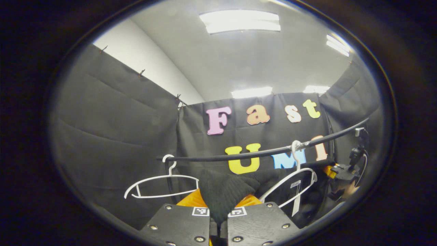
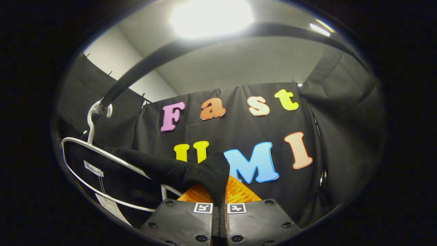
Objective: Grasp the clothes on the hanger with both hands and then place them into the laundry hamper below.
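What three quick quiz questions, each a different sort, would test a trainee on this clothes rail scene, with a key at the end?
1. True or false: the left gripper is shut on the black garment.
2. Multiple choice: in the left gripper view, the bare hanger hangs from A) the rail, B) a wall hook, C) the right gripper.
3. Fill in: in the right gripper view, the garment still drapes over a white ____ with a tag dangling below it.

Key: 1 true; 2 A; 3 hanger.
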